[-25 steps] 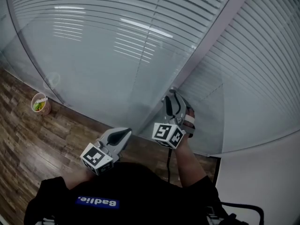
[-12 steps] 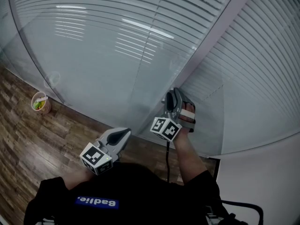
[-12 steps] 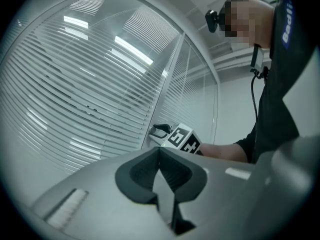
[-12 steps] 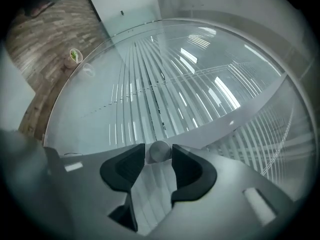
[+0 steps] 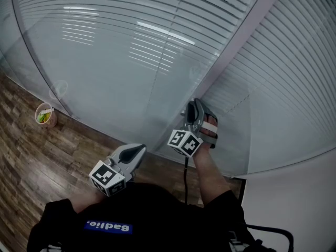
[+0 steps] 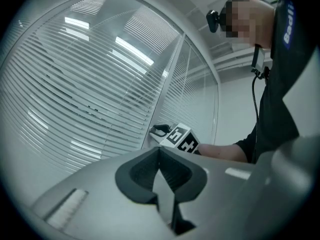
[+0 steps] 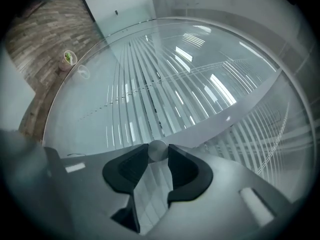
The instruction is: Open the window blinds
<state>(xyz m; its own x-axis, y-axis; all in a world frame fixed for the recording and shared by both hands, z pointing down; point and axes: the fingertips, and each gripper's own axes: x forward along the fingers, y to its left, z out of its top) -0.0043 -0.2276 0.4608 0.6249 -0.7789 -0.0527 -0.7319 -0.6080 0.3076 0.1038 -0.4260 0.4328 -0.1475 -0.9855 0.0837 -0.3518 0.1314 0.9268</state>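
While the right gripper (image 5: 193, 107) is reaching out to the grey post (image 5: 231, 51) between the two glass panes, its jaws are closing on a small round knob (image 7: 158, 149). The knob is sitting right between the jaw tips, and both dark pads are touching its sides. The blinds (image 5: 126, 41) are hanging behind the glass on both sides of the post, their thin slats running across. The left gripper (image 5: 139, 150) is hanging lower down, away from the glass. Its jaw tips are pressing together, and they are holding nothing.
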